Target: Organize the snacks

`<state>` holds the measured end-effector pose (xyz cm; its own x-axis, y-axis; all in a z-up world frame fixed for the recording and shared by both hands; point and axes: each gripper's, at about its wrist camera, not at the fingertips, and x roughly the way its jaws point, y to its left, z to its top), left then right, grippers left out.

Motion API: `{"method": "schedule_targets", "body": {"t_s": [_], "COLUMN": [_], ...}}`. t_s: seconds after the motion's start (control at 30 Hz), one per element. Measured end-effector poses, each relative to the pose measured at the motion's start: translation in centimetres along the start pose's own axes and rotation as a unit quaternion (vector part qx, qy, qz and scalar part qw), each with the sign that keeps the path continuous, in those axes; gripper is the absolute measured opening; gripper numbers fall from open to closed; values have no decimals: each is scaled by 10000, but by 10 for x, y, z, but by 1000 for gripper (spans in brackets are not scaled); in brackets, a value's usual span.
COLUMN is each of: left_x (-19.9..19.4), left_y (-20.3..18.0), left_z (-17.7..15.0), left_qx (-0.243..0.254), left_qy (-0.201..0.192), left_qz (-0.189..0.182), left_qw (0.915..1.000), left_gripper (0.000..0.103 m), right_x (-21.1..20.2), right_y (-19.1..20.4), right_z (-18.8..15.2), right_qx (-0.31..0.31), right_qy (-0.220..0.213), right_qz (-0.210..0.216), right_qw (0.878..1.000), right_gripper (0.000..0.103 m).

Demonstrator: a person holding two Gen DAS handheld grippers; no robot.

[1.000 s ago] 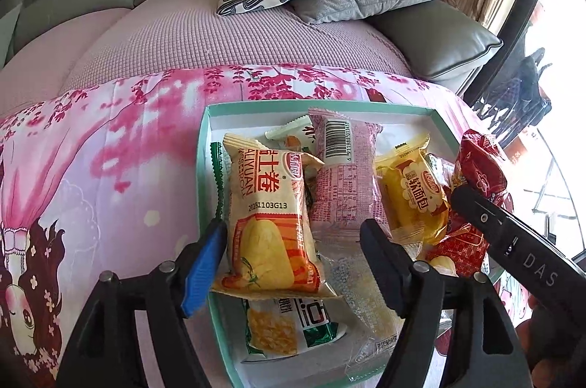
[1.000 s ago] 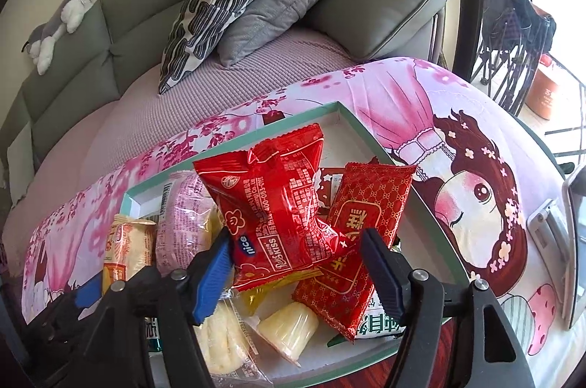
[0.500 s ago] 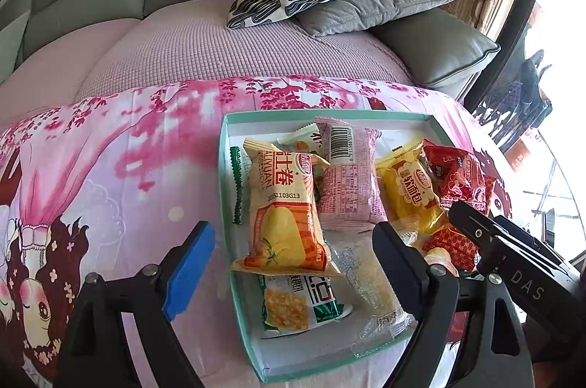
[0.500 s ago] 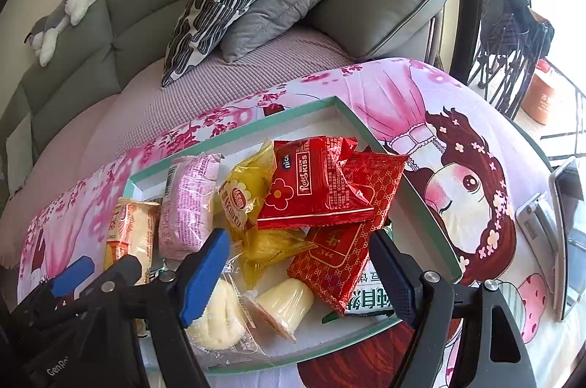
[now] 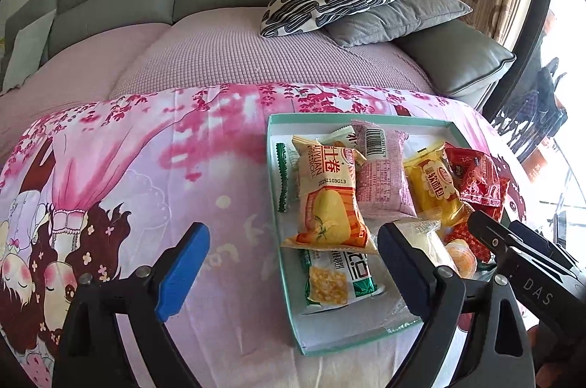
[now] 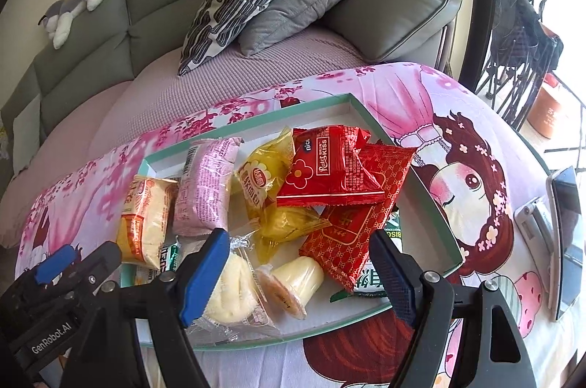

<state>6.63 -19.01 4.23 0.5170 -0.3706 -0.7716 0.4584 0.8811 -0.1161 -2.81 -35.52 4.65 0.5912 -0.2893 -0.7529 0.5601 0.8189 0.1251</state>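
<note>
Your snacks: a teal-rimmed tray (image 5: 273,168) on the pink-clothed table (image 5: 183,168) holds orange (image 5: 329,201), pink (image 5: 384,183), yellow (image 5: 432,190) and red packets (image 6: 329,168). Your left tool (image 5: 289,263), jaws just widening, and right tool (image 6: 300,274) stand spread, empty. Sofa (image 5: 219,3) behind.

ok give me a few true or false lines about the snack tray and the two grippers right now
1. The tray holds several wrapped snacks. True.
2. The left gripper grips the orange roll packet. False: its jaws have just been opening, and the packet lies loose in the tray.
3. The bright red packet lies on top of the patterned red packet. True.
4. The pink packet lies outside the tray on the cloth. False: it is inside the tray, between the orange roll packet and the yellow bread packet.
5. The right gripper is shut on the jelly cup. False: it is open.
</note>
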Motion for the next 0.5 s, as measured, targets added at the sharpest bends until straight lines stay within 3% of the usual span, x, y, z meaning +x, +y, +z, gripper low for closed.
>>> {"method": "schedule_targets", "body": {"t_s": [0.4, 0.5], "left_x": [-14, -17], "left_y": [19, 28], "left_z": [-20, -25], "left_qx": [-244, -437], "left_qy": [39, 101], "left_qz": [433, 601], "left_qw": [9988, 9972], "left_gripper": [99, 99], "right_x": [-12, -17], "right_y": [11, 13], "right_z": [-20, -23], "right_qx": [-383, -475], "right_qy": [16, -53], "right_qz": [157, 167], "right_qw": [9991, 9987], "right_gripper": [88, 96]}}
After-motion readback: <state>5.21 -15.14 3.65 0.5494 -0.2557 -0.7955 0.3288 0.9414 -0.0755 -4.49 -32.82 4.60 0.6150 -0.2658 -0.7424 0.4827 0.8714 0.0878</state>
